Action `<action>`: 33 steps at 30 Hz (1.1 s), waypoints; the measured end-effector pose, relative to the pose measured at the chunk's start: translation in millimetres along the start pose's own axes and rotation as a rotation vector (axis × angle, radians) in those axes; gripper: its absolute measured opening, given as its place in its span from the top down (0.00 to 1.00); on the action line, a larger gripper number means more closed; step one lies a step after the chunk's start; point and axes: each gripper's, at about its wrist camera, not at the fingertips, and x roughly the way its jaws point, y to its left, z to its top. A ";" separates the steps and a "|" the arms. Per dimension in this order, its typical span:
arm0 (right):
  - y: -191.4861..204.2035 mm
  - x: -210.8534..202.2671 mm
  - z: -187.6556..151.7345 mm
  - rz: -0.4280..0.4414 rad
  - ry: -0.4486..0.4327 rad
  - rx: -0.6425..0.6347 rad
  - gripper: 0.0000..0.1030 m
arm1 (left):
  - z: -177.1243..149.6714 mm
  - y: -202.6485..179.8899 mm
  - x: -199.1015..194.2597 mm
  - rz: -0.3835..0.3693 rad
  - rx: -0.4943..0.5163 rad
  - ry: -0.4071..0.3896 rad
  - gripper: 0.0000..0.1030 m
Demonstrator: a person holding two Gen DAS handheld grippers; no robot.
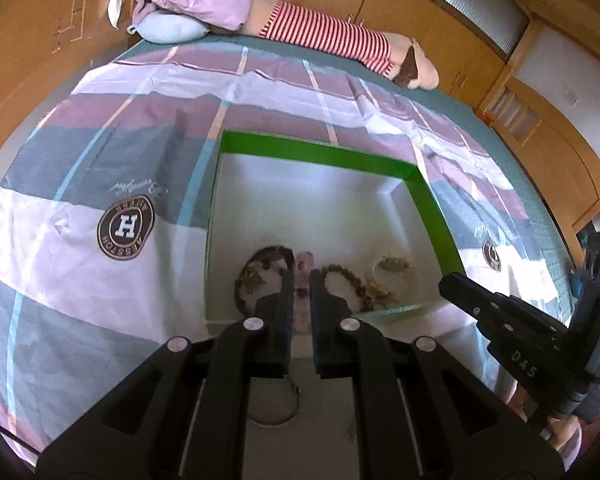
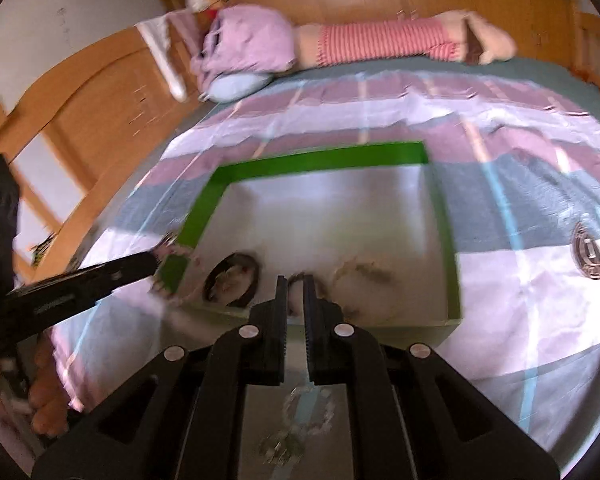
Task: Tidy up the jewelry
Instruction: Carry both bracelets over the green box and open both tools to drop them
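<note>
The left wrist view is sharp: the left gripper (image 1: 302, 276) is clenched on a pink bead bracelet (image 1: 303, 264) over the near edge of the green-rimmed box (image 1: 316, 150), between a dark bangle (image 1: 266, 258) and a brown bead strand (image 1: 350, 278). The right wrist view is blurred; the right gripper (image 2: 295, 280) has its fingers narrowly parted, and I cannot tell whether they hold anything.

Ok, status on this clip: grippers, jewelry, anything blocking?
Left hand-held gripper nearly shut around a pink bead bracelet over the green box. Right hand-held gripper narrow, grip unclear in blur. Brown bead bracelet already in the box. Nothing blocking.
</note>
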 end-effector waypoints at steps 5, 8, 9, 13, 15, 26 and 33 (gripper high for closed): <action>31.9 38.0 -38.6 -0.067 0.313 -0.248 0.55 | -10.5 -8.0 -7.3 -0.016 0.041 0.014 0.93; 17.9 74.6 -54.7 -0.217 0.430 -0.206 0.56 | -11.8 -8.9 -7.1 -0.019 0.040 0.019 0.93; 12.5 80.6 -57.2 -0.243 0.449 -0.188 0.60 | -11.8 -8.7 -7.2 -0.018 0.039 0.019 0.93; 7.5 82.9 -58.2 -0.236 0.459 -0.172 0.93 | -13.5 -9.7 -9.0 -0.019 0.043 0.019 0.93; 10.9 82.0 -59.4 -0.228 0.456 -0.184 0.93 | -15.1 -10.8 -10.2 -0.020 0.048 0.018 0.93; 18.1 14.4 -24.8 -0.067 0.167 -0.119 0.93 | -13.4 -13.5 -23.7 -0.033 0.051 -0.020 0.93; 15.1 -22.4 -6.7 -0.078 -0.058 -0.073 0.93 | 1.9 -14.2 -35.4 -0.065 0.041 -0.065 0.93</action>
